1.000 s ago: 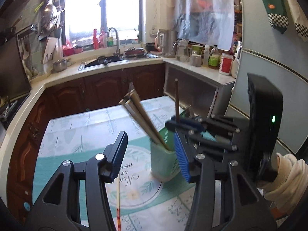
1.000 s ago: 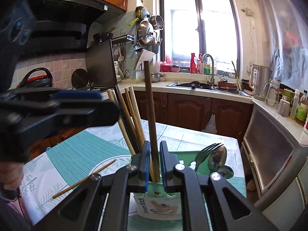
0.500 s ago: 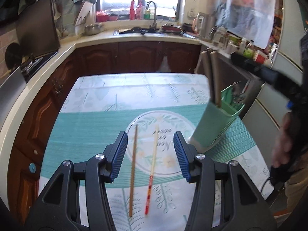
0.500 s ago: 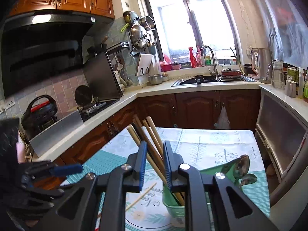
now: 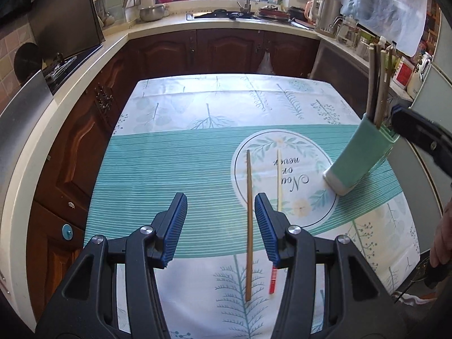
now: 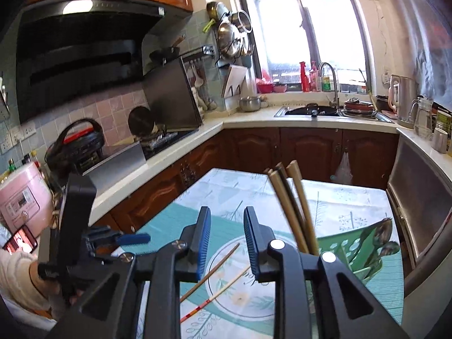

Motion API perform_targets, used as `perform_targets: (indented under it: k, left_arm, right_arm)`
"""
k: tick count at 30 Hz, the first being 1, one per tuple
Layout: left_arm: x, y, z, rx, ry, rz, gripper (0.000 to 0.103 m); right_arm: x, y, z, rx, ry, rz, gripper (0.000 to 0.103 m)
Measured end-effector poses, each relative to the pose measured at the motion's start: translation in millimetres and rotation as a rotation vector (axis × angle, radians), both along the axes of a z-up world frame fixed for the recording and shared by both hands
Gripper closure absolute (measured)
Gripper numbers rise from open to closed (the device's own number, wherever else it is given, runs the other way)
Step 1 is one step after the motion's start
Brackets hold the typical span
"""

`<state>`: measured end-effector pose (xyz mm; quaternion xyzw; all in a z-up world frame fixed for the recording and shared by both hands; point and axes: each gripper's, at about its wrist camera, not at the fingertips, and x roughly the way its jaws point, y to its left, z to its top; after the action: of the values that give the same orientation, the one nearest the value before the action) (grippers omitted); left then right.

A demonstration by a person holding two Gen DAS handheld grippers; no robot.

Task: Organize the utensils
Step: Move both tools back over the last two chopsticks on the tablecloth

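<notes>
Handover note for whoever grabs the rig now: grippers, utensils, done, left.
Left gripper: open, empty, over the table, plain wooden chopstick lying between its jaws, not gripped.
Right gripper: jaws have just been opening, nothing between them, beside the green holder.
Done: several chopsticks stand in the holder; spoons in its other section.
Left: the plain chopstick and the red-tipped chopstick lie loose on the tablecloth; both go into the holder.
</notes>
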<state>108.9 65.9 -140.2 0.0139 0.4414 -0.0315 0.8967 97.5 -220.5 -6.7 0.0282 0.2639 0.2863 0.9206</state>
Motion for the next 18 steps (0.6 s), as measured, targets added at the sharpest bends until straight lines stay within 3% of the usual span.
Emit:
perform_targets:
  k: [7,12,18]
  left_arm:
    - [29.4,-4.1,-27.5,-0.013,0.152,-0.066,0.057]
    - [58.4,-17.6,-55.3,-0.036,0.293,-0.116,0.057]
    - [88.9,-30.5,-92.3,-0.04,0.459,-0.116,0.057]
  right_arm:
    - [11.9,27.7,-34.1,-0.089,0.154,-0.013,0.079]
    - [25.6,51.3,-69.1,-0.223,0.291,-0.04,0.079]
    - [42.8,54.5,-103.2,-0.247,0.452,-0.081,0.079]
